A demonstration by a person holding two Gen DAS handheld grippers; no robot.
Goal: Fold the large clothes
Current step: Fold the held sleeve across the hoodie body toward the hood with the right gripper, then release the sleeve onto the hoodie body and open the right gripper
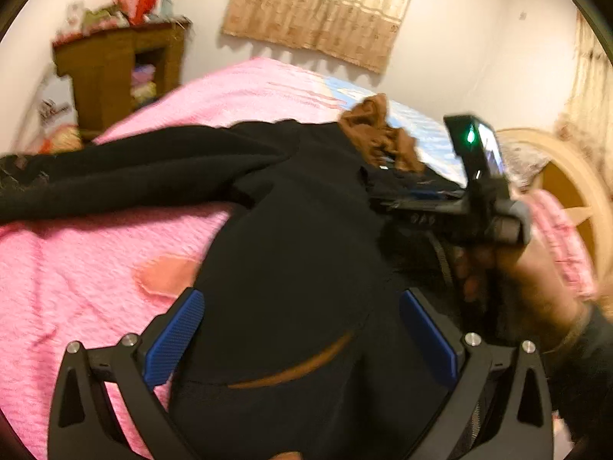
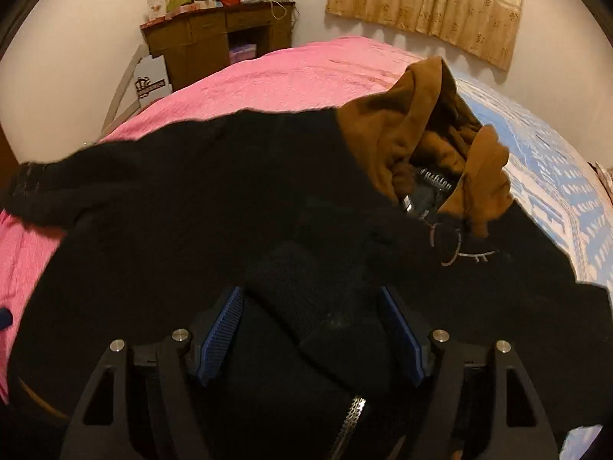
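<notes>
Lying on the pink bed (image 2: pixel 287 73), the black jacket (image 2: pixel 191 211) hid its own bottom edge. Both claws, left (image 1: pixel 300 339) and right (image 2: pixel 312 335), stood spread over it, pinching nothing. The cupboard (image 2: pixel 199 46) held blurry things.

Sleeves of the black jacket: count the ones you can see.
2. One sleeve stretches left across the pink bed; another lies folded over the jacket, between the open right gripper's pads.
</notes>
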